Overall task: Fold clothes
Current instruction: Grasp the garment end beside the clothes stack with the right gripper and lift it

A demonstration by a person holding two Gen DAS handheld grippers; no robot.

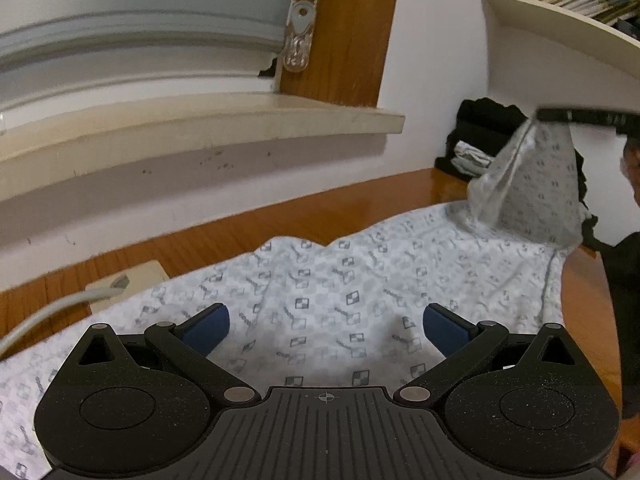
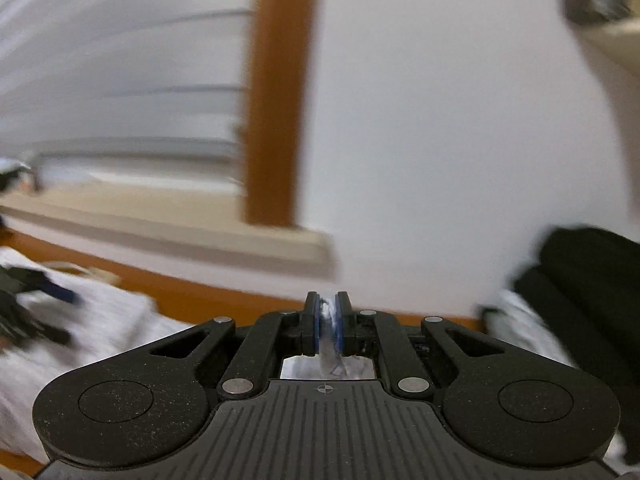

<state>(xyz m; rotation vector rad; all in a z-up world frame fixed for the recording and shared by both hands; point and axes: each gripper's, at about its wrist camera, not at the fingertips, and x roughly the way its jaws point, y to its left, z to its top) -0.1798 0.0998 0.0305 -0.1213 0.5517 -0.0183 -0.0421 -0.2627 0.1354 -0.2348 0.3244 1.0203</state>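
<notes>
While the left wrist view holds steady, the left gripper [image 1: 326, 330] hovers with its blue pads spread wide and nothing between them, directly over the patterned garment [image 1: 320, 304]. That cloth lies spread on the wooden tabletop [image 1: 240, 228], below the window sill [image 1: 200, 128], and its long axis runs from the near left corner away toward the far right. At that far right end a corner of it is pulled up into a peak, hanging from the right gripper [image 1: 538, 114], which shows here only as a blurred dark bar. Behind the peak, farther from the sill, sits a stack of dark folded clothes [image 1: 488, 136]. A white cable [image 1: 60, 308] trails at the garment's left edge.

Over to the right wrist view, badly smeared. The right gripper [image 2: 329, 316] has its jaws pinched nearly together on a thin fold of pale fabric, seen bunched between the pads. The rest of the garment [image 2: 112, 320] lies low on the left, under the sill [image 2: 200, 228]. The left gripper [image 2: 36, 300] is a dark blur above it.

So the right hand owns the raised corner; the free cloth lies straight beneath the left jaws, which look better placed to pin or take the near edge.
</notes>
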